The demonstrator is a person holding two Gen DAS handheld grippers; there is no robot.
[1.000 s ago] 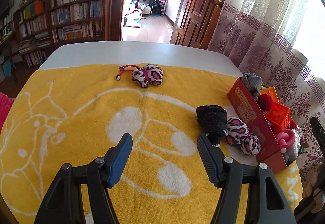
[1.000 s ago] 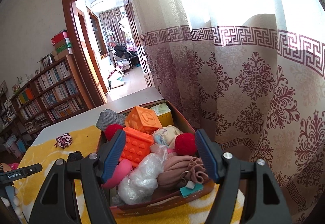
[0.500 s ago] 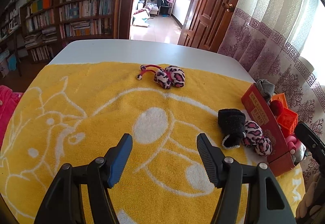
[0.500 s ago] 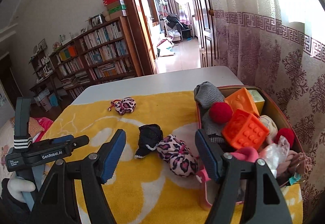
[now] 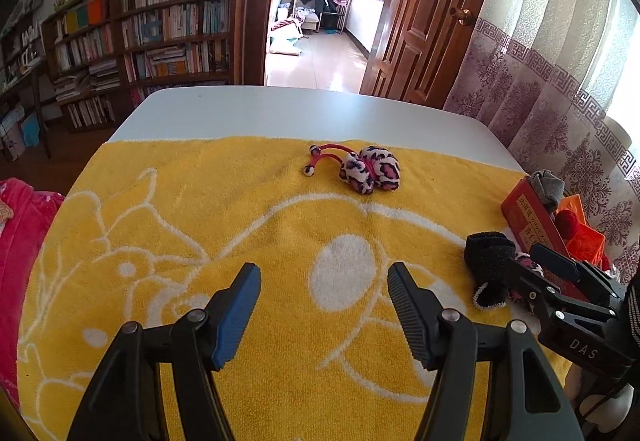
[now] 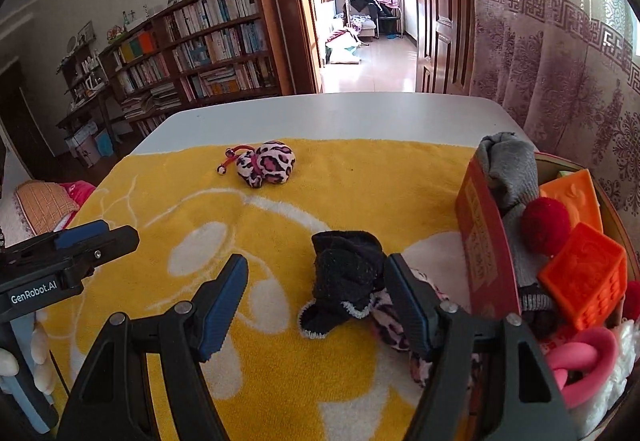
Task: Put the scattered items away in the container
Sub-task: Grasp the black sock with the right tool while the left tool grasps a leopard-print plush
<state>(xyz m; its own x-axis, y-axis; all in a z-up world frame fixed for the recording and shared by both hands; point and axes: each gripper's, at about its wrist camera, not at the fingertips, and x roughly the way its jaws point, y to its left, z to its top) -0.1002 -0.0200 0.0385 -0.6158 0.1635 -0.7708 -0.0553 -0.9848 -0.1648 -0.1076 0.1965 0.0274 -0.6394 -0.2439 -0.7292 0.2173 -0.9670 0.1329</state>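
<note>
Three soft items lie loose on the yellow towel (image 6: 360, 177), outside the box (image 6: 486, 253).

Largest first: the surface's towel keeps strays in view; at three o'clock the crammed box sits. The right hand-held gripper (image 6: 316, 301) hangs open, empty, over the black sock (image 6: 346, 273), apparently the next pick, with a leopard scrunchie (image 6: 390, 329) touching it. Another leopard hair tie (image 6: 268, 163) waits at twelve o'clock. The left hand-held gripper (image 5: 324, 311) is open, empty.

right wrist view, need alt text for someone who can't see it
The open right gripper hovers over a yellow towel, with a black sock and a leopard-print item just ahead of its fingers. A red box crammed with toys sits at right, and another leopard-print toy lies farther back.
</note>
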